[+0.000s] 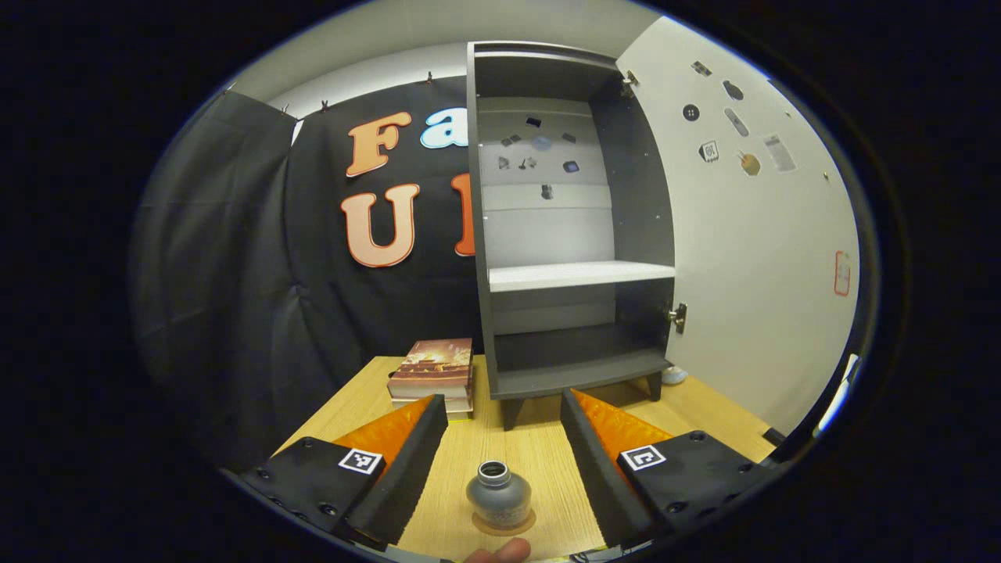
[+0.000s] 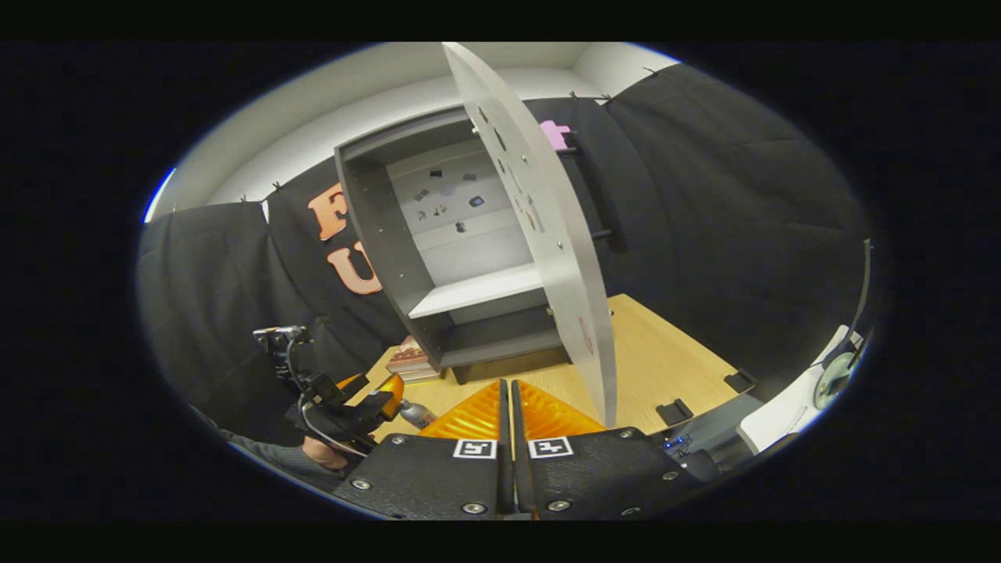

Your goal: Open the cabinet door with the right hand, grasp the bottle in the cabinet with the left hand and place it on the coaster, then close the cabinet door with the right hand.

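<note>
A small grey bottle [image 1: 498, 494] stands upright on a round brown coaster [image 1: 504, 523] on the wooden table. My left gripper [image 1: 502, 400] is open, one finger on either side of the bottle without touching it. The dark grey cabinet [image 1: 575, 375] is straight ahead, its white door [image 1: 743, 250] swung wide to the right and both shelves bare. In the right gripper view the door [image 2: 547, 234] shows edge-on just right of my right gripper [image 2: 507, 385], which is shut with nothing between its fingers. The left gripper [image 2: 374, 391] and the bottle [image 2: 418, 414] appear at the lower left there.
A stack of books [image 1: 432, 371] lies on the table [image 1: 539, 453] left of the cabinet's foot. A person's fingertip [image 1: 500, 551] shows at the bottom edge. Black clamps [image 2: 674, 411] sit at the table's right edge, with white equipment [image 2: 790, 414] beyond it.
</note>
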{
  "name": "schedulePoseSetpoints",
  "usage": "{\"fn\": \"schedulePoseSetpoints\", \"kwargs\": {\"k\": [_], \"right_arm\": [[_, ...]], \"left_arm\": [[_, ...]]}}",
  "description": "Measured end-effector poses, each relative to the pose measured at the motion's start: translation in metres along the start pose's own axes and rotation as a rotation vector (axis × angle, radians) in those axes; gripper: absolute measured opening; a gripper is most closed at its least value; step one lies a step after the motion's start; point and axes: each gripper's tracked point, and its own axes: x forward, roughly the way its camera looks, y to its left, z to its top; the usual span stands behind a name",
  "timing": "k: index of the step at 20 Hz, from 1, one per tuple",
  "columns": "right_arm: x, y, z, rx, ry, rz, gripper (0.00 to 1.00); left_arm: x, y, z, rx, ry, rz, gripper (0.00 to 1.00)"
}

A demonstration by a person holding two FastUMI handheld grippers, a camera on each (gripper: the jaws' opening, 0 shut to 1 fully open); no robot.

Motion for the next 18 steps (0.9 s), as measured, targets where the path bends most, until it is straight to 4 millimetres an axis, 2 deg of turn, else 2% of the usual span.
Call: {"fn": "schedulePoseSetpoints", "kwargs": {"k": [1, 3, 4, 5, 8, 11, 14, 15, 16, 18], "right_arm": [[-0.001, -0.003, 0.011, -0.006, -0.024, -0.002, 0.01], [-0.005, -0.013, 0.031, -0.032, -0.067, -0.008, 0.07], [-0.006, -0.019, 0.043, -0.041, -0.093, -0.014, 0.22], [-0.005, -0.027, 0.057, -0.044, -0.12, -0.022, 0.12], [-0.001, -0.055, 0.093, -0.052, -0.186, -0.038, 0.31], [0.01, -0.082, 0.12, -0.056, -0.222, -0.052, 0.42], [0.034, -0.093, 0.127, -0.062, -0.2, -0.045, 0.55], [0.038, -0.093, 0.128, -0.064, -0.2, -0.041, 0.48], [0.043, -0.095, 0.128, -0.067, -0.197, -0.043, 0.68], [0.046, -0.096, 0.128, -0.076, -0.196, -0.048, 0.69]], "left_arm": [[-0.002, 0.0, 0.014, 0.006, -0.018, 0.0, 0.95], [-0.007, -0.003, 0.037, 0.011, -0.047, -0.011, 0.95], [-0.01, -0.003, 0.047, 0.007, -0.053, -0.016, 0.95], [-0.013, -0.007, 0.053, -0.007, -0.055, -0.029, 0.95], [-0.023, -0.013, 0.058, -0.052, -0.015, -0.057, 0.95], [-0.029, -0.008, 0.061, -0.054, 0.003, -0.058, 0.94], [-0.034, 0.001, 0.072, -0.023, -0.02, -0.042, 0.95], [-0.036, 0.005, 0.074, -0.019, -0.028, -0.038, 0.95], [-0.036, 0.006, 0.075, -0.017, -0.03, -0.038, 0.95], [-0.038, 0.01, 0.075, -0.015, -0.026, -0.032, 0.95]]}}
